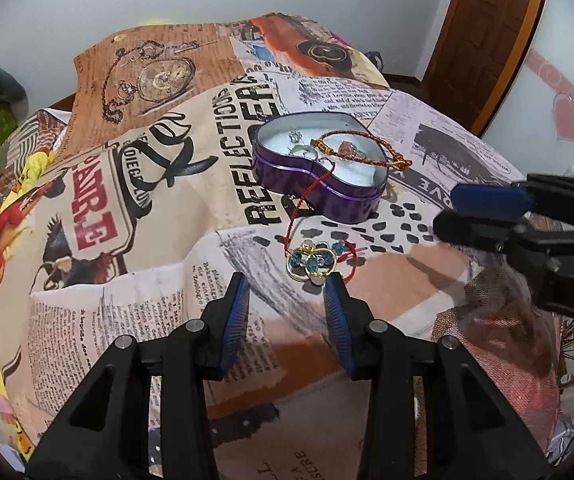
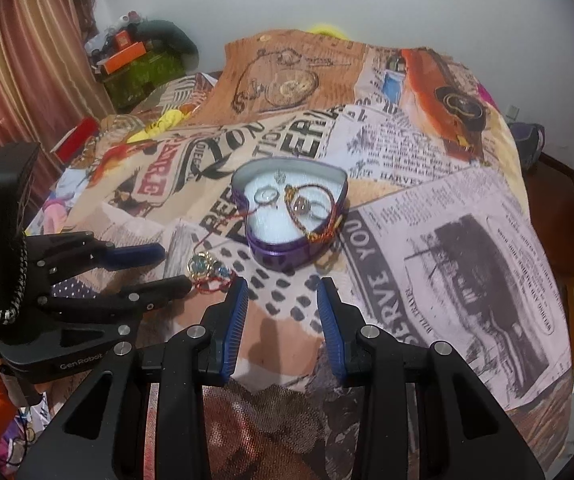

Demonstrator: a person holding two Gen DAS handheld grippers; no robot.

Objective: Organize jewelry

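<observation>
Bed under newsprint-collage bedspread (image 2: 427, 208), centre; white wall (image 2: 427, 4) at 12 o'clock; striped curtain (image 2: 27, 64) at 10 o'clock; wooden door (image 1: 483, 36) at 2 o'clock.

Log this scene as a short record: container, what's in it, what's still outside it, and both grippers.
container: purple heart-shaped tin, lid off, on a newspaper-print bedspread
inside: silver rings, braided red-gold bracelet
outside: gold flower charm with blue beads on a red cord running up to the tin
left gripper: open, nothing held, near the charm
right gripper: open, nothing held
</observation>
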